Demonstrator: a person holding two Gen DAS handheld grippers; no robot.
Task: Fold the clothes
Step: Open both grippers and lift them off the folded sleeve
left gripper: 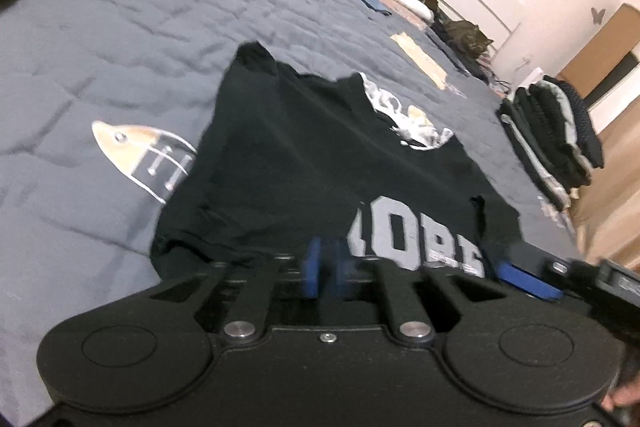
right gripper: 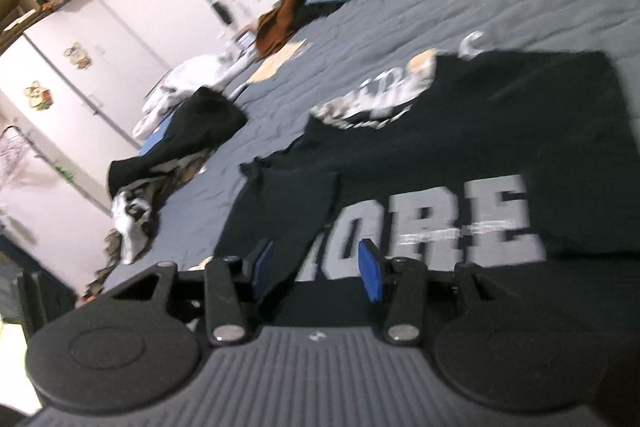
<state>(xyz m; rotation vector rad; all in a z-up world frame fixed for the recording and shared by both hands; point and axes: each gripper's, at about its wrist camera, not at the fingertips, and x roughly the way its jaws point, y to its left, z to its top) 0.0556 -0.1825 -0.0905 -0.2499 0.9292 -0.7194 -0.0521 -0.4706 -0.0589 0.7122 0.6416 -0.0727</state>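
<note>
Black cotton T-shirt with grey block lettering (left gripper: 320,163) spread on grey quilted bedspread (left gripper: 100,59), centre frame in both views. Left gripper (left gripper: 329,269): blue pads nearly together at shirt's near hem; grasp on cloth unclear through blur. Right gripper (right gripper: 318,267): blue pads wide apart, black fold of shirt between them, not pinched. Stack of folded dark clothes (left gripper: 556,143) at right edge, left view.

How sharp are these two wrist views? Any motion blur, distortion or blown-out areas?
Left wrist view: mostly sharp, grey lettering on the black T-shirt readable, blue fingers smeared. Right wrist view: strong motion blur, lettering edges and bed quilt streaked. Both: fisheye bending of walls, pale wall nearly washed out.
</note>
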